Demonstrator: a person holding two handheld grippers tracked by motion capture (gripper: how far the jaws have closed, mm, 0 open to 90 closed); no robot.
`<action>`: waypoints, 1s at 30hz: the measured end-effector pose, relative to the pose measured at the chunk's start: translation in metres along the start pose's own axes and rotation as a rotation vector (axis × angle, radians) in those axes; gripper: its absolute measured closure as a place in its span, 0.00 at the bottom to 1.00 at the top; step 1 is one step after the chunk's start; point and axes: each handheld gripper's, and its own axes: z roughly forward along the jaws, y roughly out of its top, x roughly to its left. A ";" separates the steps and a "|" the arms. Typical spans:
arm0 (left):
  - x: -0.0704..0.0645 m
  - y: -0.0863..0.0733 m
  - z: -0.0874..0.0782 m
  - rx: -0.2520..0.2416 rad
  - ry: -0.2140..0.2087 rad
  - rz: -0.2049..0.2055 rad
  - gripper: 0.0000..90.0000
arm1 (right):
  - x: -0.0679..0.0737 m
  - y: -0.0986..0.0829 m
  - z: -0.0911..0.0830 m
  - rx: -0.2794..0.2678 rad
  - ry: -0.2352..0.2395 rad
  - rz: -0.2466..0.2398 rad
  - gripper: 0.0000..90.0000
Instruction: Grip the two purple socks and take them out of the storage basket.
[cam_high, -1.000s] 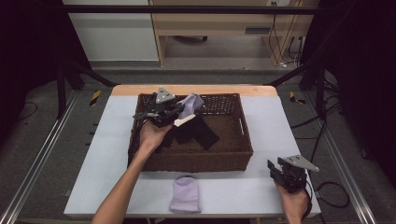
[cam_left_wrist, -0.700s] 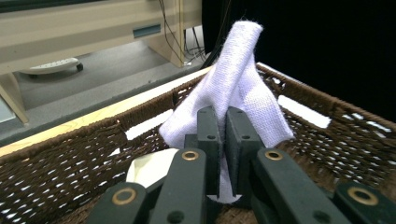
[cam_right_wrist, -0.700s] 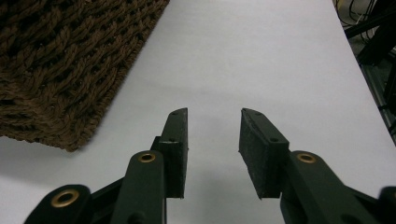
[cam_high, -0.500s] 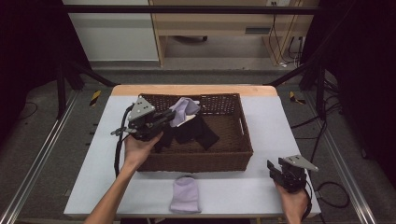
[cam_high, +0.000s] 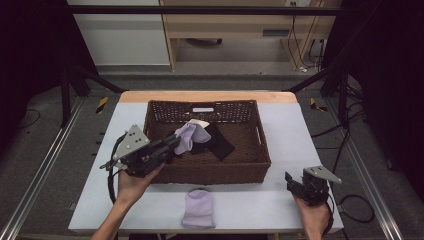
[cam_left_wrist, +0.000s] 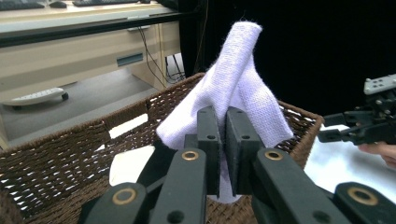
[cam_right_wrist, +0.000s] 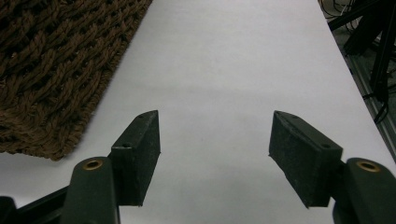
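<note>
High view: our left gripper pinched a lavender sock over the left side of the wicker basket. Our right gripper, jaws spread, rested at the table's near right corner; a second lavender sock lay near the front edge.

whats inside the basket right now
In the basket: a black cloth and a white piece. The left gripper holds a lilac sock above them, hiding what lies beneath.

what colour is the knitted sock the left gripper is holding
Pale lilac knitted sock, clamped in the left gripper; clearest in the left gripper view.
</note>
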 end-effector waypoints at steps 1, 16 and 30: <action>-0.003 0.000 -0.003 -0.003 -0.005 0.005 0.94 | 0.000 0.000 0.000 0.000 0.001 0.001 0.38; -0.031 -0.029 -0.028 0.033 -0.058 0.022 0.94 | 0.001 -0.001 -0.003 -0.019 0.028 -0.030 0.59; -0.052 -0.071 -0.023 0.154 -0.120 0.005 0.94 | 0.003 -0.001 -0.005 -0.025 0.055 -0.056 0.83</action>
